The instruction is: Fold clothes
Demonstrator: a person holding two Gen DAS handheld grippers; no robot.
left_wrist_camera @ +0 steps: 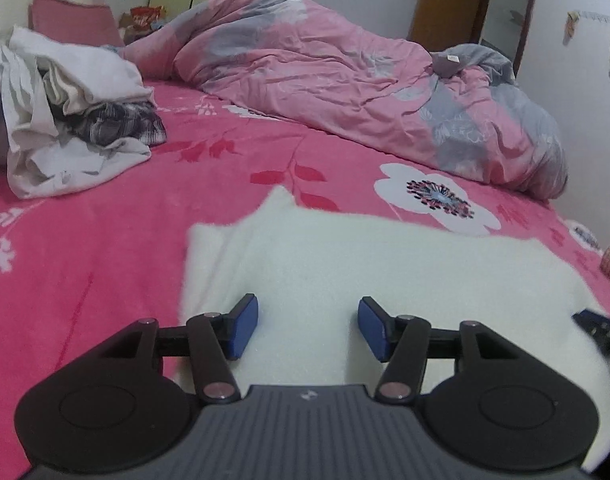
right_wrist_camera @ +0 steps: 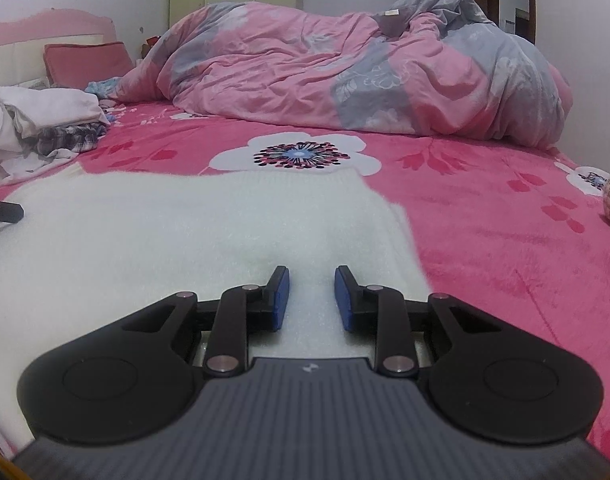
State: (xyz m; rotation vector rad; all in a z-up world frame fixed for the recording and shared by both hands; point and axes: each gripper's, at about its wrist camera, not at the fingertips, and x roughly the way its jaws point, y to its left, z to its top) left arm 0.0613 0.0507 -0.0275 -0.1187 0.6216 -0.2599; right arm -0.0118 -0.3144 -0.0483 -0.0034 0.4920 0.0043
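A white sweater [left_wrist_camera: 385,280] is spread flat on the near part of the bed [left_wrist_camera: 105,240], both claws poised over it. Left claw [left_wrist_camera: 308,328] is released with nothing between the pads. Right claw [right_wrist_camera: 311,298] is parted more narrowly, also gripping nothing; only fabric is seen under the gap.

Step judged: between folds, sweater partly squared, a point of fabric sticking out at its far left. Next move likely calls for an edge to be pinched and carried across.

Right edge of the sweater lies just beside the right claw. Open bed is left far and right; a clothes pile [left_wrist_camera: 65,120] sits far left, a duvet [left_wrist_camera: 345,80] heaped at the far side, well apart.
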